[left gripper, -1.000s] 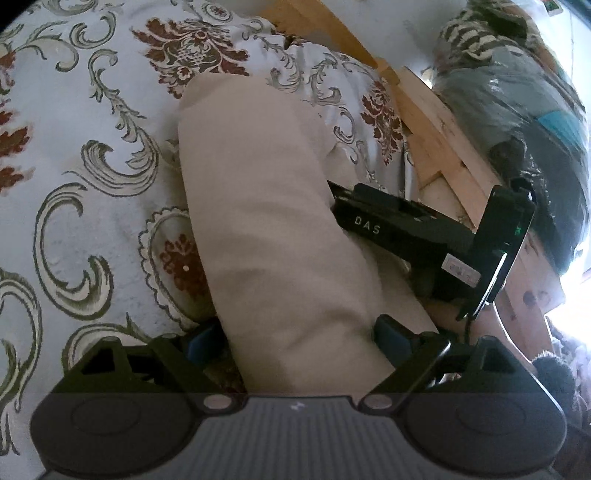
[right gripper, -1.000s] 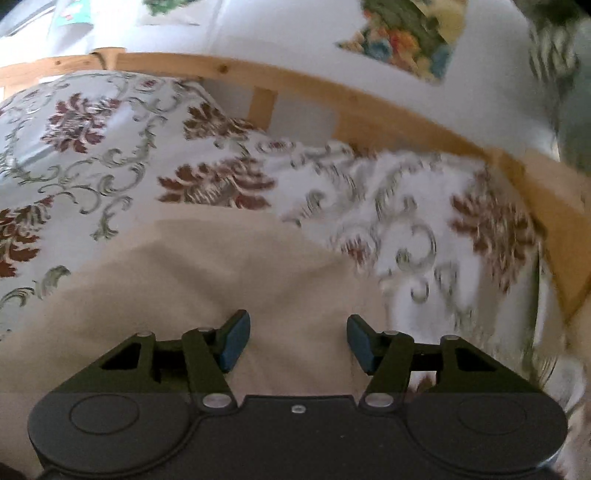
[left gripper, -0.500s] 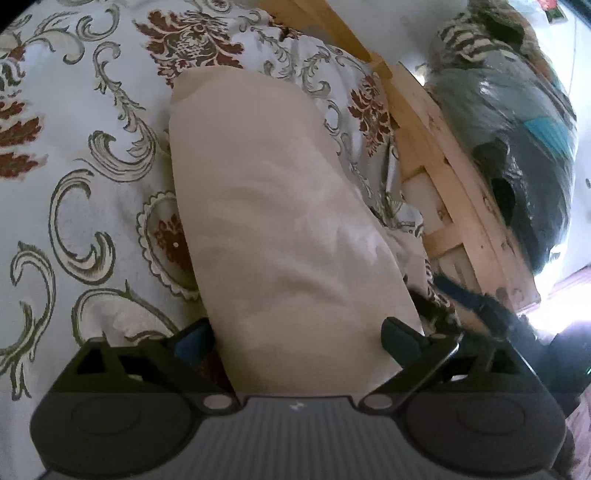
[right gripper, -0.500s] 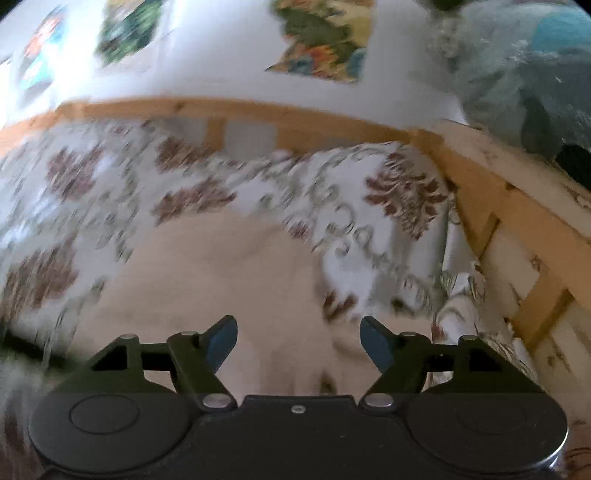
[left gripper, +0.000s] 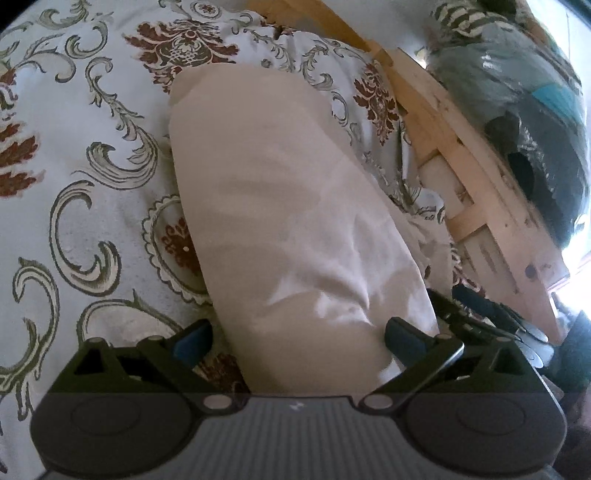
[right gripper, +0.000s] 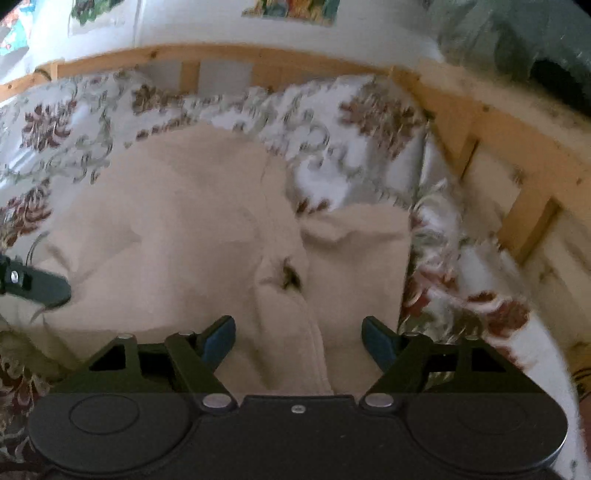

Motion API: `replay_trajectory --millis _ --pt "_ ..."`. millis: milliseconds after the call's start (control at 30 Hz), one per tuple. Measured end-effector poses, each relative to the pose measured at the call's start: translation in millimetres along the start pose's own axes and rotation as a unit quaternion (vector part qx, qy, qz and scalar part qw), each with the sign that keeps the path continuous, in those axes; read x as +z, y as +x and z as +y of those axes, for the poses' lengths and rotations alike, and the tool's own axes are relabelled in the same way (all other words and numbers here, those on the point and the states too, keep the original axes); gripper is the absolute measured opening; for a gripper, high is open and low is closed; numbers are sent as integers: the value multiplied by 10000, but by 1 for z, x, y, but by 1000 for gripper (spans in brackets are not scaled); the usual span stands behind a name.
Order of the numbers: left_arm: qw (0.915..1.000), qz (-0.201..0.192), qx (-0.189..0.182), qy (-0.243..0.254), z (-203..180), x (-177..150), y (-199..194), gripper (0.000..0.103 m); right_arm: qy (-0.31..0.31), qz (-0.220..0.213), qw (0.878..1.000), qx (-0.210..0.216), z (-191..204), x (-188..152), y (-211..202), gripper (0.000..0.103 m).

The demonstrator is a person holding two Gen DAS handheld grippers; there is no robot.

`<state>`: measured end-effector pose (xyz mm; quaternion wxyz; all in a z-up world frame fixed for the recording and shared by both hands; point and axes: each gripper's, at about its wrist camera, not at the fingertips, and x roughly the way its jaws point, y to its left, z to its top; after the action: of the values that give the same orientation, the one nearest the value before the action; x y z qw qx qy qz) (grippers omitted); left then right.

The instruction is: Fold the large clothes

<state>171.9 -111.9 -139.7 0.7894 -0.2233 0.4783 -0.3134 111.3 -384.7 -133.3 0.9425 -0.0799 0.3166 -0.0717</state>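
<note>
**Inspector A:** Nearest first. In the left wrist view the left gripper (left gripper: 299, 338) fills the bottom of the frame. Its jaws stand wide apart and have just been opening; the near end of the beige garment (left gripper: 288, 221) lies between them, with neither pad pressing on it.

**Inspector B:** And the right side?

**Inspector A:** The right gripper (right gripper: 299, 341) sits at the bottom of its own frame, jaws apart, having just opened further. A seam of the beige cloth runs between them, ungripped.

**Inspector B:** Location of the garment?

**Inspector A:** Folded into a long strip on the floral bedspread (left gripper: 74, 166), running from bottom centre toward the upper middle. In the right wrist view a dark creased spot shows at mid-frame.

**Inspector B:** Surroundings?

**Inspector A:** A dark finger of the left gripper reaches in at the left edge of the right wrist view, by the cloth. Farther out, the wooden bed frame (right gripper: 480, 122) borders the bedspread. Beyond it, upper right, a bundle wrapped in clear plastic (left gripper: 535, 122); paper pictures (right gripper: 291, 9) hang on the wall.
</note>
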Motion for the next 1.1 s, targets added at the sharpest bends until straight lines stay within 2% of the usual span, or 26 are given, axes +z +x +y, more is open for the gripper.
replay_trajectory --millis 100,167,267,433,633,833,900,1000,1100 --pt "9997 -91 -114 -207 4 5 -4 102 245 -386 9988 -173 -9 0 -10 84" --pt "9993 -221 -152 -249 5 8 -7 102 409 -460 9979 -196 -16 2 -9 87" --pt "9990 -403 -33 -185 7 11 -9 102 676 -328 9972 11 -24 3 2 90" --pt "9992 -360 39 -160 10 12 -4 102 908 -12 9957 196 -28 -3 22 96" --pt "9992 -332 46 -198 12 10 2 102 1013 8 9946 228 -27 -9 24 101" --pt "9992 -315 12 -226 14 11 2 102 1025 22 9945 222 -27 -11 24 102" --pt "9991 -358 -50 -231 15 13 1 102 1031 26 9944 225 -27 -11 24 102" --pt "9976 -511 -343 -316 22 20 3 102 1061 41 9941 239 -27 -11 25 102" --pt "9964 -392 -471 -580 36 31 16 102 1207 -57 9922 309 -31 -6 28 102"
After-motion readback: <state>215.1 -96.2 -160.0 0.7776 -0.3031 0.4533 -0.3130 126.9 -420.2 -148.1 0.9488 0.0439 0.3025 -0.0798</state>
